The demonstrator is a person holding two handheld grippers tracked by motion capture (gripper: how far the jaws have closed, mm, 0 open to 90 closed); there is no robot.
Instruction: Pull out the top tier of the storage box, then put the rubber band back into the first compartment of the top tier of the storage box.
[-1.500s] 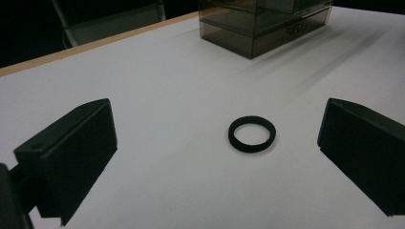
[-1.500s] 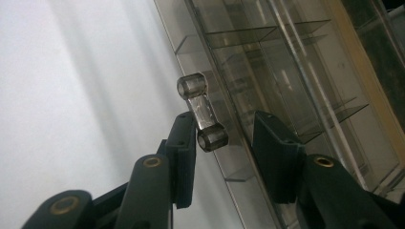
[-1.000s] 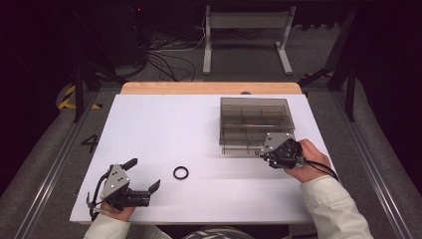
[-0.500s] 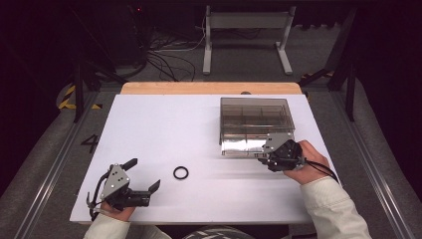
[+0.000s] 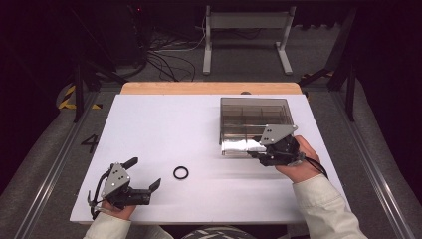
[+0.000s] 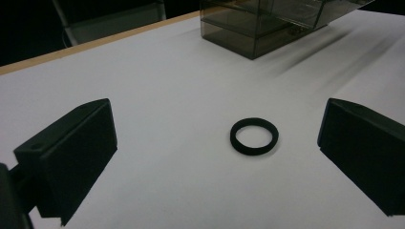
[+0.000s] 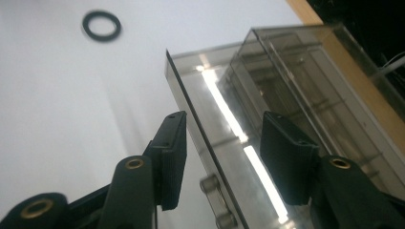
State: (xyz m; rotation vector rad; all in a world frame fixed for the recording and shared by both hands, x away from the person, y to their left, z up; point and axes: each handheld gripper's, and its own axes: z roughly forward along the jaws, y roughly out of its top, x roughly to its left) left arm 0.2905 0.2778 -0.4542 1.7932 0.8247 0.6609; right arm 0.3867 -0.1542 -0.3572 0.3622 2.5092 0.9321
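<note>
One box [image 5: 255, 127], one ring [image 5: 180, 173], two grippers on the white counter [image 5: 164, 124], so let's see where everything sits. In the high view the smoky, see-through box stands at centre right of the frame, with dividers showing inside it. Its lid [image 5: 244, 146] is tipped up along the near edge, catching a bright streak of light. The right gripper [image 5: 257, 153] is just below that edge, at the box's lower right corner, in the person's right hand [image 5: 298, 162].

In the right gripper view the lid's thin edge [image 7: 200, 129] runs up between the two fingers [image 7: 172, 152]. They have just been opening, and now stand spread on either side of the lid's edge. One is at lower centre left and one at lower centre right, with a gap between each pad and the plastic. Whether either one touches the lid, I can't tell. A small latch shows at the bottom of that frame.

The single black ring lies flat on the counter, lower centre in the high view, well apart from the box. The left gripper [image 5: 145, 175] rests at lower left, fingers [image 6: 76, 152] spread wide and holding nothing. In the left gripper view the ring [image 6: 254, 136] sits beyond and between them, nearer the right-hand one.
</note>
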